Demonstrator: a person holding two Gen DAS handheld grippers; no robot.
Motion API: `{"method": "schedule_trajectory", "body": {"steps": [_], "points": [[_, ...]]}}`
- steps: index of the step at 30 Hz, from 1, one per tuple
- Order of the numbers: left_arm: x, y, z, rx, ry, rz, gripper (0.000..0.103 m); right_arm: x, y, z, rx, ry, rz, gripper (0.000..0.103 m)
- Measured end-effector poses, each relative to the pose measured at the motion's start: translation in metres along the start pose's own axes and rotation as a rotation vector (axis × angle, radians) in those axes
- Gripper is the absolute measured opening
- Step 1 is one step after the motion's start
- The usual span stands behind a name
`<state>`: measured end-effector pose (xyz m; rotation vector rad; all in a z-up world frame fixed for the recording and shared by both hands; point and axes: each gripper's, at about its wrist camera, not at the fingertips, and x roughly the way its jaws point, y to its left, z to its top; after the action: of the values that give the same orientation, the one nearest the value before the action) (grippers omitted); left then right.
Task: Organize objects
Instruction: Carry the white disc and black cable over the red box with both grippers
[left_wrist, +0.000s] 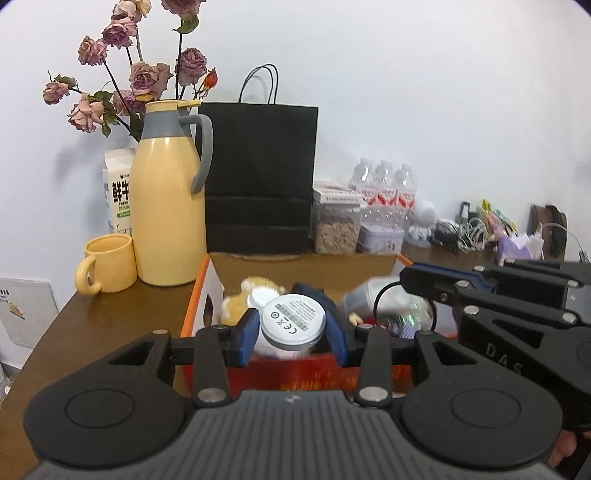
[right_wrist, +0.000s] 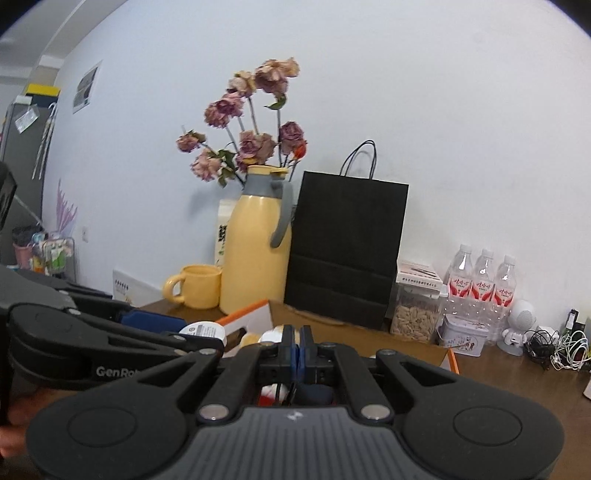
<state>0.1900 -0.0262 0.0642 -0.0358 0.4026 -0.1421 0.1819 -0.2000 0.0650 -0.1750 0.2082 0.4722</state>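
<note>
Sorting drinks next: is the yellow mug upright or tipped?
Upright: the yellow mug stands on the table with its open mouth facing up, beside the flask.

The black bag (left_wrist: 260, 173) was matt paper, the yellow jug (left_wrist: 168, 214) smooth plastic (slightly glossy), the table (left_wrist: 92, 317) dark polished wood.

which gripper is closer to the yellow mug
Left. The left gripper is over the box side nearest the yellow mug; the right gripper is farther across the box from it.
</note>
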Motion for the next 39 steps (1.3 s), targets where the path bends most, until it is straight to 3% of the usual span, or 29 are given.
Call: {"method": "schedule_trajectory", "body": {"steps": [15, 24, 30, 33, 35, 36, 38, 39], "points": [[0.087, 0.015, 0.032, -0.078, -0.011, 0.051, 0.041, 0.095, -0.035, 0.011, 0.101, 0.012, -0.021, 0.001], [0.131, 0.019, 0.025, -0.063, 0.025, 0.070, 0.041, 0.141, -0.063, -0.010, 0.158, 0.080, -0.065, 0.001], [0.137, 0.021, 0.018, -0.048, 0.044, 0.082, 0.041, 0.152, -0.066, -0.020, 0.163, 0.128, -0.066, 0.001], [0.136, 0.022, 0.018, -0.045, 0.034, 0.091, 0.059, 0.151, -0.066, -0.020, 0.159, 0.128, -0.072, 0.003], [0.133, 0.022, 0.018, -0.045, 0.018, 0.102, 0.079, 0.149, -0.067, -0.020, 0.165, 0.128, -0.078, 0.008], [0.132, 0.023, 0.019, -0.043, 0.008, 0.107, 0.083, 0.149, -0.069, -0.020, 0.168, 0.127, -0.087, 0.010], [0.130, 0.024, 0.020, -0.051, -0.014, 0.123, 0.103, 0.149, -0.071, -0.021, 0.173, 0.132, -0.109, 0.029], [0.128, 0.025, 0.019, -0.060, -0.036, 0.140, 0.103, 0.149, -0.072, -0.020, 0.175, 0.133, -0.118, 0.036]]}}
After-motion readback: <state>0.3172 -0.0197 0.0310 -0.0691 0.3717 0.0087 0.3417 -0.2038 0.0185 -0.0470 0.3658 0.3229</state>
